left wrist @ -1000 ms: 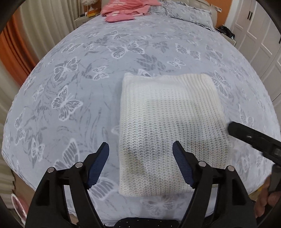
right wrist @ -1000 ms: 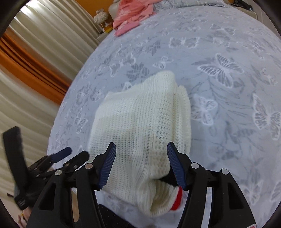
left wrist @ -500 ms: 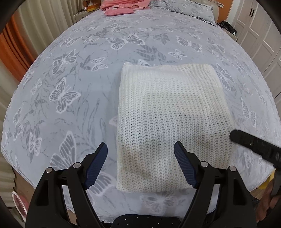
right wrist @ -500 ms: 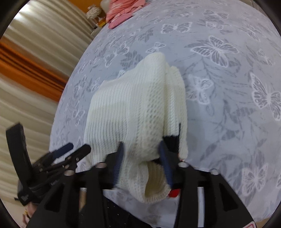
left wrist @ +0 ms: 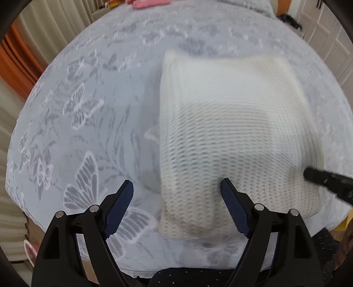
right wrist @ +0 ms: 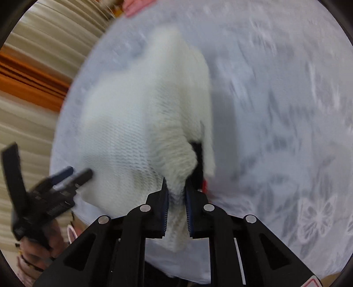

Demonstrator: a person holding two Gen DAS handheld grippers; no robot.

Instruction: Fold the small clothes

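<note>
A folded white knit garment (left wrist: 231, 132) lies on the butterfly-print bed (left wrist: 88, 110). My left gripper (left wrist: 175, 183) is open and straddles the garment's near left corner, its pads clear of the knit. In the right wrist view my right gripper (right wrist: 175, 183) has its jaws closing. They pinch a bunched fold at the near right edge of the garment (right wrist: 136, 123), and the pads press on the knit. A dark patch and a red bit show under that edge. Each gripper appears in the other's view: the right gripper (left wrist: 326, 178) and the left gripper (right wrist: 66, 174). Both views are blurred.
Pink clothes (left wrist: 150, 3) lie at the far end of the bed. Beige and orange curtains (right wrist: 33, 55) hang to the left, and white wardrobe doors (left wrist: 331, 33) stand at the right. A person's hand (right wrist: 35, 249) holds the left gripper. The bed's near edge lies just below the grippers.
The right gripper's jaws went from wide apart to pinched on the garment's near right edge, bunching the knit. Both grippers have sunk closer to the bed and the garment.
</note>
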